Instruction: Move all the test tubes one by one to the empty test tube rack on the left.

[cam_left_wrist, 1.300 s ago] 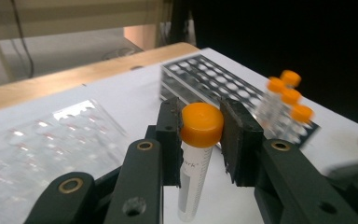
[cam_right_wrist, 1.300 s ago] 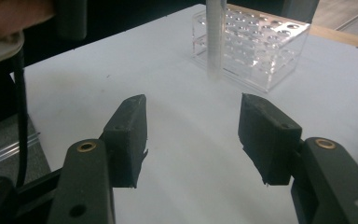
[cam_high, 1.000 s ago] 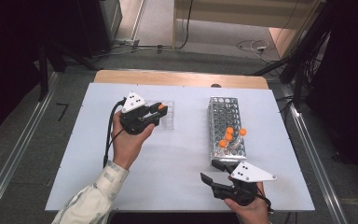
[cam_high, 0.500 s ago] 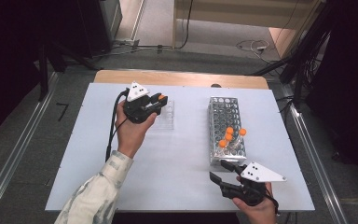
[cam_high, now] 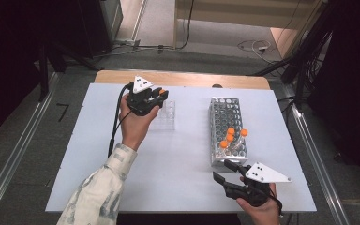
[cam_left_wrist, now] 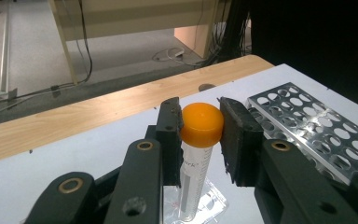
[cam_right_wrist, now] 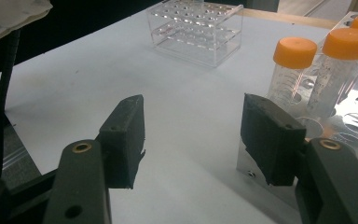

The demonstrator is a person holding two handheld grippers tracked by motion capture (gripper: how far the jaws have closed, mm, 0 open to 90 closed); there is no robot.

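Orange-capped tube (cam_left_wrist: 198, 140) is gripped by the left tongs (cam_left_wrist: 200, 128) above the clear rack (cam_high: 164, 114), seemingly for slotting in; right tongs (cam_right_wrist: 191, 135) are held open beside the metal rack (cam_high: 228, 126).

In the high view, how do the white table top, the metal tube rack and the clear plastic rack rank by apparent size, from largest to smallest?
1. White table top, by far the largest.
2. Metal tube rack, long and upright.
3. Clear plastic rack, smallest, although the left gripper covers part of it.

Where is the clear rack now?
In the high view the clear rack sits left of centre on the table, under the left gripper and left of the metal rack.
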